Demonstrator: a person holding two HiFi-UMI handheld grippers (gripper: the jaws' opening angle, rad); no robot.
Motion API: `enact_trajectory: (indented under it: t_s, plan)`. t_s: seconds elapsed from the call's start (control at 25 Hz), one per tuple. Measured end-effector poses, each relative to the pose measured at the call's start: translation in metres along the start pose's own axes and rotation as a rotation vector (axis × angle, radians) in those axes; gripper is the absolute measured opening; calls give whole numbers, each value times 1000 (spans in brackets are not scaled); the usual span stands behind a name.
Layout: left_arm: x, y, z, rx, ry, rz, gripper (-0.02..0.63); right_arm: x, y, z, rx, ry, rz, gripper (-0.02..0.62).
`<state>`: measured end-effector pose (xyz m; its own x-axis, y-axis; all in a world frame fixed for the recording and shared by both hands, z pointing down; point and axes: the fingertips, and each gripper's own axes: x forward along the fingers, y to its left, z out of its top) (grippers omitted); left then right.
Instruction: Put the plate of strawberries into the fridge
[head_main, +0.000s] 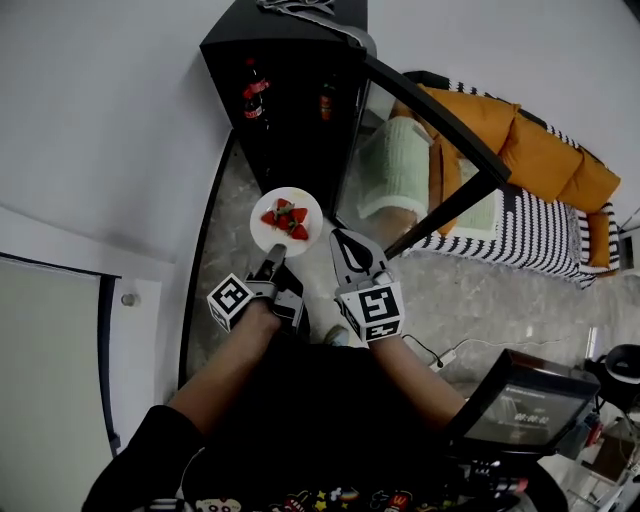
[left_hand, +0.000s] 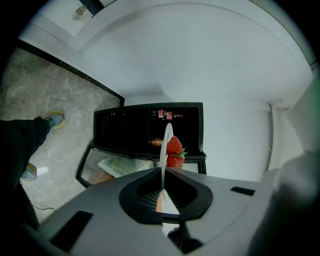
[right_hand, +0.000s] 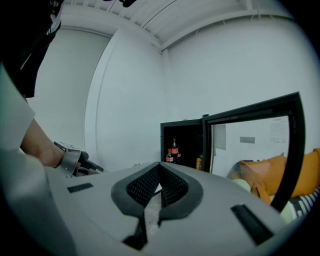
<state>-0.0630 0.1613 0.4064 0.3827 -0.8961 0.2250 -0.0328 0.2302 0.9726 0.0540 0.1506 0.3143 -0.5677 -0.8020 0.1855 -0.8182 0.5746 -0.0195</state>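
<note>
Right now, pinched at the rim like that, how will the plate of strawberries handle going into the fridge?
The plate looks stiff, probably breakable; the left gripper clamps one edge only, so it may tip. The strawberries lie loose, likely to roll if it tilts.

You are holding two grey two-jaw grippers before the one black glass-doored fridge (head_main: 290, 140): the left gripper (head_main: 275, 262) and the right gripper (head_main: 340, 240). One round white plate (head_main: 268, 238) is hovering in front of the fridge, carrying about four red strawberries (head_main: 285, 218); the exact number is hard to tell. Three drinks are standing inside the fridge: two dark red-labelled bottles (right_hand: 172, 152) and one orange container (right_hand: 200, 161). Beyond the fridge's open door, at least three orange cushions (head_main: 545, 155) are lying on one striped sofa (head_main: 530, 235).
</note>
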Motion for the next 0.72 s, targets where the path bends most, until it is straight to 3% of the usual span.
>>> enact_trajectory:
  t_s: [0.28, 0.72]
  plan:
    - [26, -12, 13, -2, 32, 2, 14, 28, -11, 8, 11, 18, -3, 3]
    - [107, -15, 76, -44, 74, 25, 14, 123, -43, 11, 2, 77, -26, 3]
